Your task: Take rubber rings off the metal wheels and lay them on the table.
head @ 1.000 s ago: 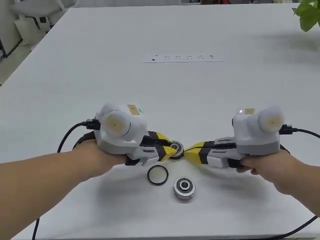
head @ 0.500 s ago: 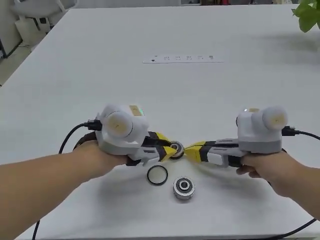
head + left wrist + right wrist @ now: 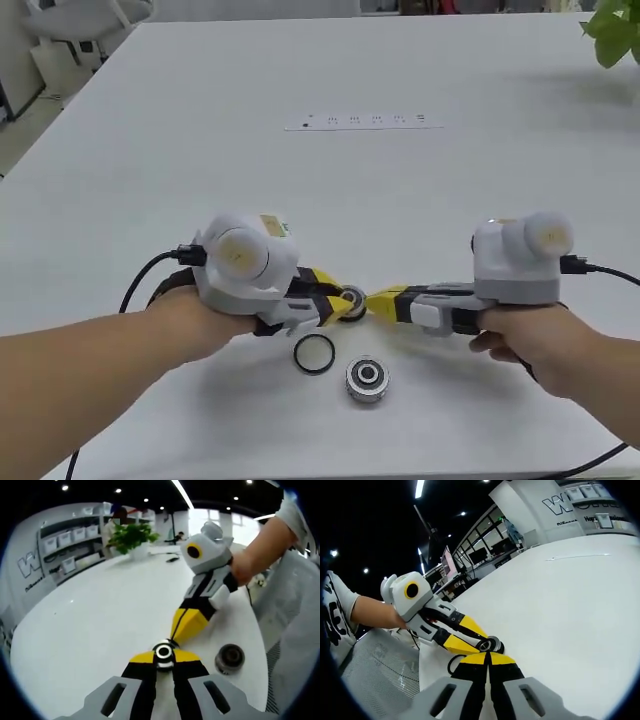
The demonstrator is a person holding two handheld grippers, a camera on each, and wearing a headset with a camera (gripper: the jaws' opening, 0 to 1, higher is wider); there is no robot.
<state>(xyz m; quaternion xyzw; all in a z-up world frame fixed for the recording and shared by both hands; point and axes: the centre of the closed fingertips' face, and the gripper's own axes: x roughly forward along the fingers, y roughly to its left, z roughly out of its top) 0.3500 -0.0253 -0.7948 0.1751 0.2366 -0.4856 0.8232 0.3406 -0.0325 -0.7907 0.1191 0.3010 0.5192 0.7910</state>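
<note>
A small metal wheel (image 3: 351, 299) hangs just above the table, and my left gripper (image 3: 340, 301) is shut on it. In the left gripper view the wheel (image 3: 164, 652) sits between the yellow jaw tips. My right gripper (image 3: 371, 300) comes in from the right, shut, its tips pinching the rubber ring at the wheel's rim. In the right gripper view its closed tips (image 3: 488, 654) touch the wheel (image 3: 493, 643). A loose black rubber ring (image 3: 314, 353) lies flat on the table below the grippers. A second metal wheel (image 3: 367, 378) stands beside the loose ring, also in the left gripper view (image 3: 230, 657).
The white table (image 3: 330, 190) stretches far ahead with a strip of sockets (image 3: 363, 121) in its middle. A green plant (image 3: 612, 30) stands at the far right corner. Black cables (image 3: 140, 280) trail from both grippers towards me.
Both grippers stay joined at the wheel. The right gripper has drifted slightly right and up, and the head view has tilted a little.
</note>
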